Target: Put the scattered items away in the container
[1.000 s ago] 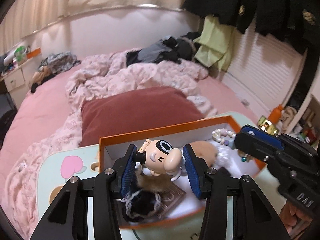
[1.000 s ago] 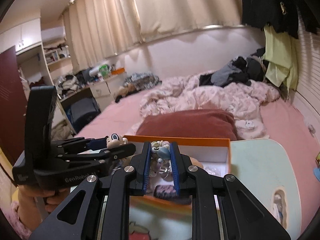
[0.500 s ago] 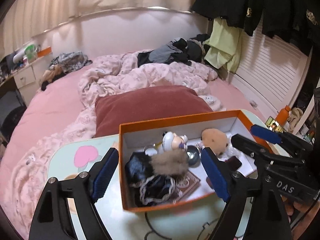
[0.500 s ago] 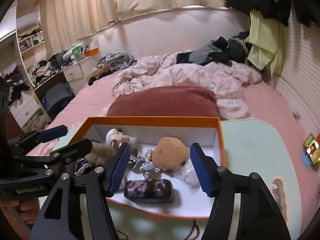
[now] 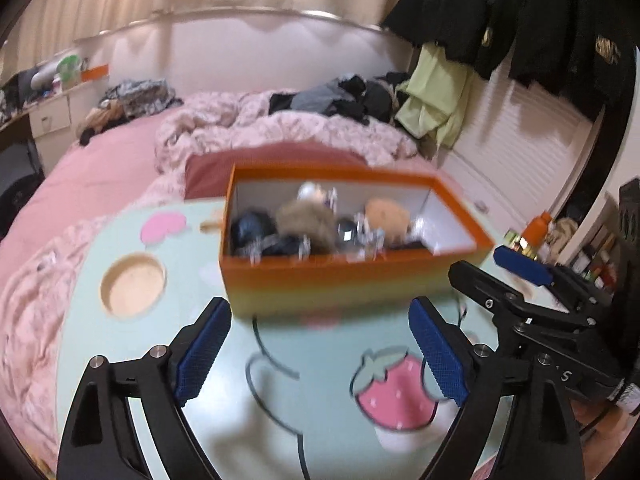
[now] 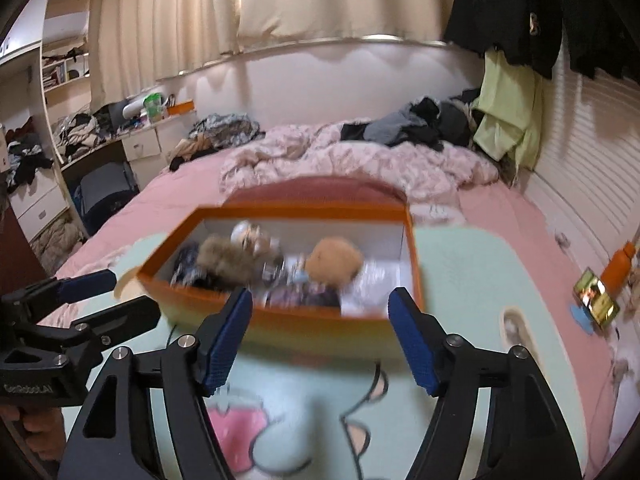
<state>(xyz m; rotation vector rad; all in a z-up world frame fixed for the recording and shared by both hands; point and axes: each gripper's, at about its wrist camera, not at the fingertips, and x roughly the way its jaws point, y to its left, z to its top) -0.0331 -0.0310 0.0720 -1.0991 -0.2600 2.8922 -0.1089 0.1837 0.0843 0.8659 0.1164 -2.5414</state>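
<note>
The orange box (image 5: 352,276) sits on the far side of the pale green table (image 5: 304,364), filled with plush toys and trinkets. The left gripper (image 5: 320,356) and right gripper (image 6: 320,336) both gape wide, empty. No loose items show; tidying looks finished.

A second ago the left gripper (image 5: 320,356) was closed on a cartoon figure over the orange box (image 5: 348,280) and the right gripper (image 6: 320,336) was closed on beads. Both now have their jaws spread wide, hold nothing, and have drawn back over the table (image 5: 280,400). The figure (image 5: 316,194) lies inside the box among the other items.
</note>
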